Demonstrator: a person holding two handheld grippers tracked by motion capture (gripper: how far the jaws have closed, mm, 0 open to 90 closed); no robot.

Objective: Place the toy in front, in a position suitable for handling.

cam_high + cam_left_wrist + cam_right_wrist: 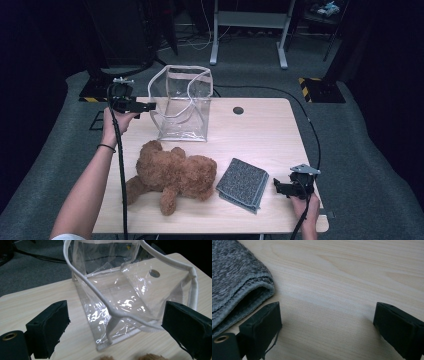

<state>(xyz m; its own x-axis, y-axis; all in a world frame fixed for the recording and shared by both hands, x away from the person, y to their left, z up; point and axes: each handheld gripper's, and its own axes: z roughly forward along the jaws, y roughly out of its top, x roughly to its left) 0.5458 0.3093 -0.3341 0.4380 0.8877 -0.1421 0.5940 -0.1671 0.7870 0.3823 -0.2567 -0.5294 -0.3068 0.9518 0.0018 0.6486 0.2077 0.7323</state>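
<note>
Plastic of the clear bag (120, 302) looks light, floppy and slippery (white trim grips best), both grippers' jaws wide, empty.

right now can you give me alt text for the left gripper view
A clear plastic bag with white trim stands open on a light wooden table, framed between the left tongs, whose two black jaws are spread wide and touch nothing. Tufts of a brown teddy bear peek in at the bottom edge.
</note>
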